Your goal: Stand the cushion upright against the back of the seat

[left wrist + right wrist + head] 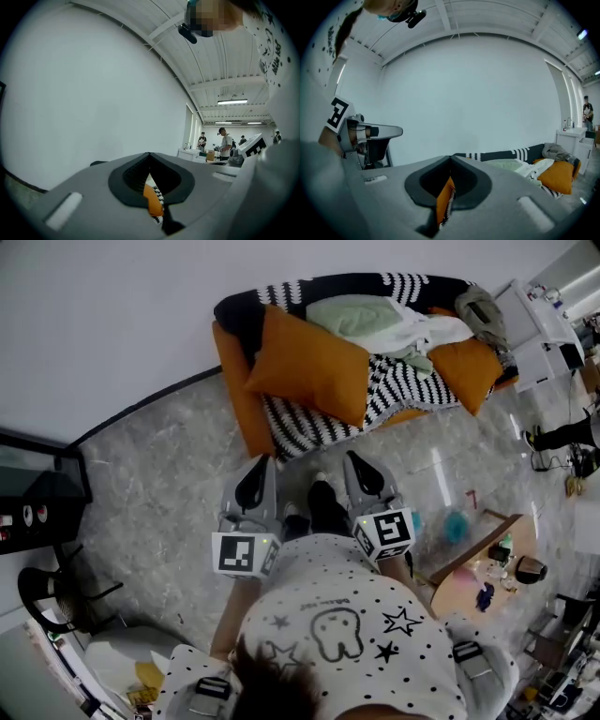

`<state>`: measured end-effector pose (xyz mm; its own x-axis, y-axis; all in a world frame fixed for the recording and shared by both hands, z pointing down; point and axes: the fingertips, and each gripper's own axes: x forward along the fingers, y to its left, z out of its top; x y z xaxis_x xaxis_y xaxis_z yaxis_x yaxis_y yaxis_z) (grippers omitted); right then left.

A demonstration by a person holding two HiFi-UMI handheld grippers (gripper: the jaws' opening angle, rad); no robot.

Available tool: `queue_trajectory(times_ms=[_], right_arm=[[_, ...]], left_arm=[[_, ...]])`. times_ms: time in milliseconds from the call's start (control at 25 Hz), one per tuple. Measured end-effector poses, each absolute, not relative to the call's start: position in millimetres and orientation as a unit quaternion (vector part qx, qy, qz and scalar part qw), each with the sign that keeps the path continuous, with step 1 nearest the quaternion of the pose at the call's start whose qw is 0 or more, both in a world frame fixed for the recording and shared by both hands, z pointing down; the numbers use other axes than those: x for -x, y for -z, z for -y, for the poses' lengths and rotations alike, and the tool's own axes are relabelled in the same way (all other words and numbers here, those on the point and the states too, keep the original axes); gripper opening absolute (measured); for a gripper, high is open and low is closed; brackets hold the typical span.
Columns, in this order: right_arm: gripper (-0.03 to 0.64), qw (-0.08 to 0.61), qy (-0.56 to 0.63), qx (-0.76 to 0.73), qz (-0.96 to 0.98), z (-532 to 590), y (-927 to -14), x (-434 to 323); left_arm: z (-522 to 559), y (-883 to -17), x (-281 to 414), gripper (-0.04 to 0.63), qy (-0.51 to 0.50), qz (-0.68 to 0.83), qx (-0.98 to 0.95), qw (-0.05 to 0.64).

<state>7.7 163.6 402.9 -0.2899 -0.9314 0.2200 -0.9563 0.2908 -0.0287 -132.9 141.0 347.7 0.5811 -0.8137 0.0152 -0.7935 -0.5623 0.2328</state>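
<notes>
A large orange cushion [309,367] lies tilted on the left end of the orange seat [239,399], over a black-and-white striped blanket [398,390]. A second orange cushion [466,367] sits at the right end. Both grippers hover over the floor just short of the seat's front edge and point at it. The left gripper [262,465] and the right gripper [355,463] are both shut and hold nothing. In each gripper view the jaws meet with only a thin slit between them, through which the orange cushion [153,200] [443,201] shows.
Pale green and white clothes [380,322] and a grey bag [482,311] lie on the seat's back half. A low wooden table [487,563] with small items stands at the right, a black chair [47,592] at the left. People [226,143] stand far off.
</notes>
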Motion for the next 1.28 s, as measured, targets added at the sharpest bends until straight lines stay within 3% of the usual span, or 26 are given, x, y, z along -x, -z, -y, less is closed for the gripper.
queue_trajectory(times_ms=[280, 680, 1280], right_arm=[[-0.005, 0.086, -0.050, -0.594, 0.798, -117.7, -400.6, -33.7], [-0.005, 0.049, -0.002, -0.582, 0.811, -59.1, -385.7, -66.0], [-0.005, 0.049, -0.027, -0.522, 0.851, -18.1, -394.7, -116.0]], left_arm=[[-102.3, -351.8, 111.7, -0.003, 0.034, 0.469, -0.877, 0.099], [-51.7, -352.1, 80.6, -0.003, 0.008, 0.489, -0.872, 0.033], [-8.0, -346.4, 18.9, -0.003, 0.022, 0.516, -0.856, 0.042]])
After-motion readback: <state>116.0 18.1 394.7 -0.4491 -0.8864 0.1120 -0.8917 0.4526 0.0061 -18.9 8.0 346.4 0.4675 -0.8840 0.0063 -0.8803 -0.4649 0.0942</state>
